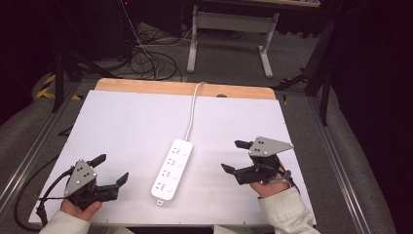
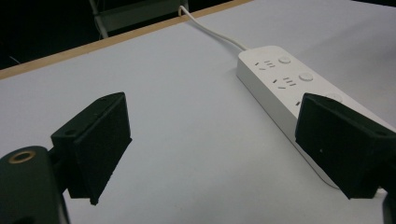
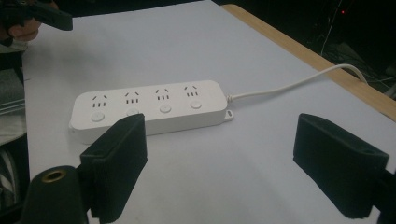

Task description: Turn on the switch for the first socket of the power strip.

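A white power strip (image 1: 172,169) with several sockets and round switches lies flat near the middle of the white tabletop (image 1: 131,122), and its white cable (image 1: 191,109) runs off the far edge. My left gripper (image 1: 112,168) is at the front left, open and empty, its jaws pointing toward the strip (image 2: 275,84). On the other side, my right gripper (image 1: 231,156) is held above the table, open with nothing between its jaws, facing the strip (image 3: 149,109). In the right gripper view the left gripper (image 3: 42,14) shows far off beyond the strip.
A wooden strip (image 1: 185,88) borders the table's far edge. Beyond it the floor holds tangled cables (image 1: 151,61) and a white desk frame (image 1: 231,29). Grey metal rails (image 1: 341,170) run along both sides of the table.
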Tool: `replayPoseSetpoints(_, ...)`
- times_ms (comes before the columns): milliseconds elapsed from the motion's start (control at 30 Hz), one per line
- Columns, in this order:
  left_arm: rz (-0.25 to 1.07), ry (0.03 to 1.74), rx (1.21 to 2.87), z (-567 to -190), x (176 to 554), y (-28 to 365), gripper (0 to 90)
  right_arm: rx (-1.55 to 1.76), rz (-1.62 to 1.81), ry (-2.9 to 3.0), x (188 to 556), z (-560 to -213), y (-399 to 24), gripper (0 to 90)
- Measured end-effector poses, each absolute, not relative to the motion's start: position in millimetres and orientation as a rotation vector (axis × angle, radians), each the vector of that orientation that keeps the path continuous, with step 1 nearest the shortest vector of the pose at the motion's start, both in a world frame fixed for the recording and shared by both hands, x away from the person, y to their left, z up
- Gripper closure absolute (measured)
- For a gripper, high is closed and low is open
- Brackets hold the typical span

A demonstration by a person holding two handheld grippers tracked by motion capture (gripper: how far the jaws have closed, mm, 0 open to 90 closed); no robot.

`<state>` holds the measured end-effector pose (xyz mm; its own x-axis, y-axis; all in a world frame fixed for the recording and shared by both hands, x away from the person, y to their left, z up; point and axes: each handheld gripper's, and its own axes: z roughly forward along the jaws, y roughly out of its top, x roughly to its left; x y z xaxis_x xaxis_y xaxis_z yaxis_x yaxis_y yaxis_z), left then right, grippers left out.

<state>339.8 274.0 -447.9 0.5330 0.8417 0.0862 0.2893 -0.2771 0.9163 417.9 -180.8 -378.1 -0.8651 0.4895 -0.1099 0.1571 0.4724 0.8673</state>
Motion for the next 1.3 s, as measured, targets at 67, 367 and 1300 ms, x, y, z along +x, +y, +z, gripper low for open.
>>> replayPoseSetpoints(67,0.73,0.935,1.823,-447.9,339.6,273.9,11.1,0.538,1.35,2.386,419.6,-376.4,-177.0,18.4)
replayPoseSetpoints(367,0.726,0.938,1.82,-448.1,339.7,273.7,11.1,0.517,1.345,2.399,426.4,-372.4,-162.7,18.4)
replayPoseSetpoints(1300,0.721,0.936,1.827,-449.0,340.9,274.3,11.2,0.451,1.315,2.469,456.7,-376.8,-102.5,21.4)
